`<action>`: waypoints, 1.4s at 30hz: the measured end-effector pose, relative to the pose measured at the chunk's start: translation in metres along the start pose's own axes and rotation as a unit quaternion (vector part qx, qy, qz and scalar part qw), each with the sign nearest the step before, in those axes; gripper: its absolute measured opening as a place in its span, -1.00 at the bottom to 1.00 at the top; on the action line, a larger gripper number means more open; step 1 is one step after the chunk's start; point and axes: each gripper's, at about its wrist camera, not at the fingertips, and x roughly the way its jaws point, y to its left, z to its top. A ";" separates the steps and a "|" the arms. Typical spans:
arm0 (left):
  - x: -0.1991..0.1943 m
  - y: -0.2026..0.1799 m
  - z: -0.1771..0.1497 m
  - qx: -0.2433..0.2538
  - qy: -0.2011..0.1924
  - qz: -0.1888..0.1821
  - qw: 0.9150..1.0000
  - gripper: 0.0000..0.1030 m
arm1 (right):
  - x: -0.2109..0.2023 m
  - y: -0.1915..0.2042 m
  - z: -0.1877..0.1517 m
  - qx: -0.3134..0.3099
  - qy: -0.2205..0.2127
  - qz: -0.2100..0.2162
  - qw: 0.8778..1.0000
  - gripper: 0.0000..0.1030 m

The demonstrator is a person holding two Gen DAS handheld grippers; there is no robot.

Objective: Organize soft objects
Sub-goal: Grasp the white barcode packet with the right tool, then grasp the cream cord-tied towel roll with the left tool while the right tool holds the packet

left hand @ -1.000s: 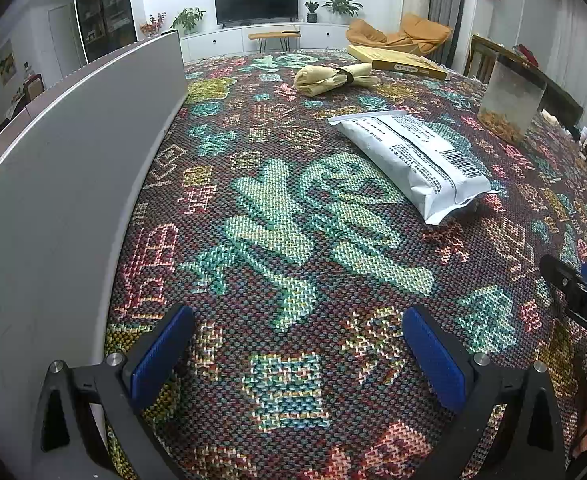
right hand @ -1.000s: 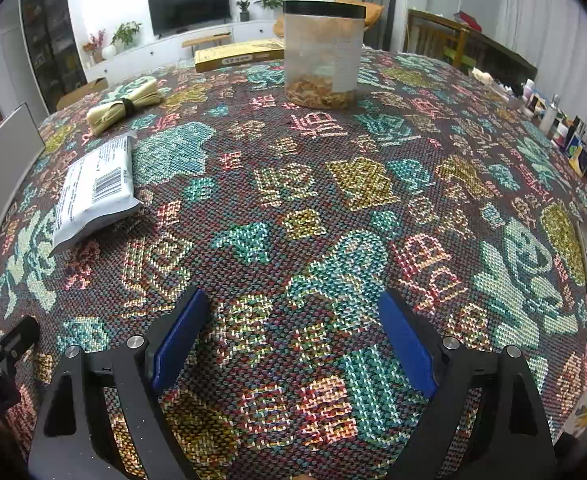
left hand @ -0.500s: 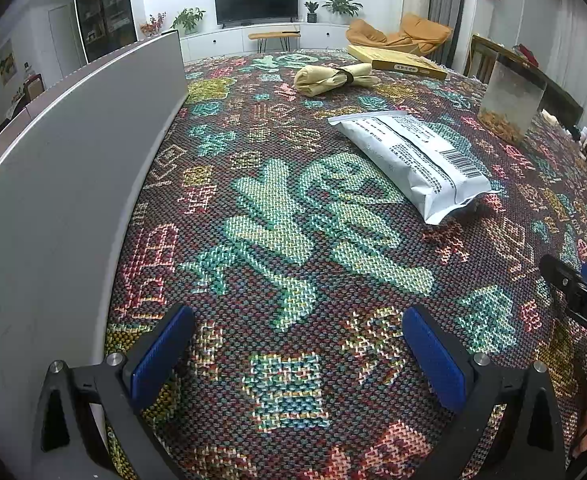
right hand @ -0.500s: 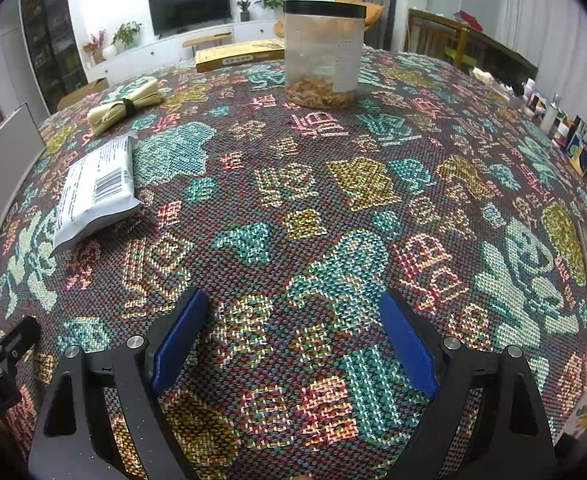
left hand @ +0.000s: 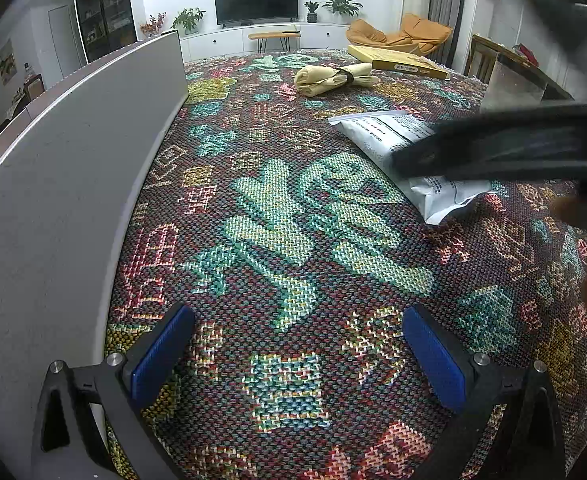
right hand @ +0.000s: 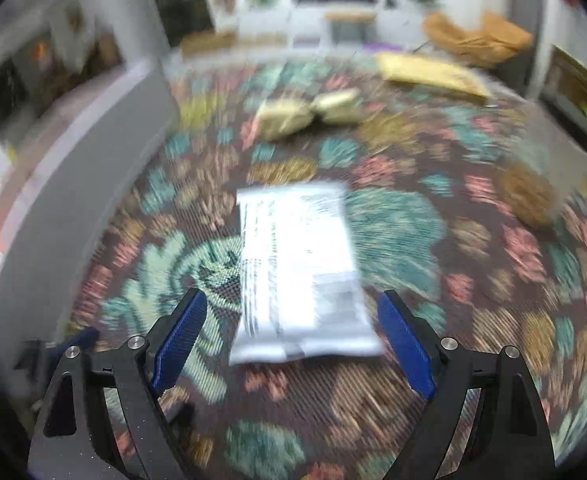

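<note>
A white soft plastic pouch (left hand: 377,136) with printed text lies flat on the patterned tablecloth (left hand: 277,240). In the blurred right wrist view the pouch (right hand: 297,268) lies just ahead of my right gripper (right hand: 293,332), which is open and empty, its blue pads either side of the pouch's near end. My left gripper (left hand: 297,352) is open and empty low over the cloth, well short of the pouch. The right gripper's dark body (left hand: 513,144) crosses over the pouch in the left wrist view. A rolled beige cloth with a black band (left hand: 333,76) lies farther back.
A grey upright panel (left hand: 73,168) runs along the left side of the table. A flat yellow box (left hand: 397,62) lies at the far edge. A clear container with brown contents (left hand: 513,88) stands at the right, also blurred in the right wrist view (right hand: 529,196).
My right gripper has swung left and forward to the white pouch, now crossing the left wrist view. The left gripper has not moved.
</note>
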 end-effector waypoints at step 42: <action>-0.001 -0.001 0.000 0.000 -0.001 0.001 1.000 1.00 | -0.040 -0.276 -0.094 0.238 -0.091 -0.164 0.953 0.76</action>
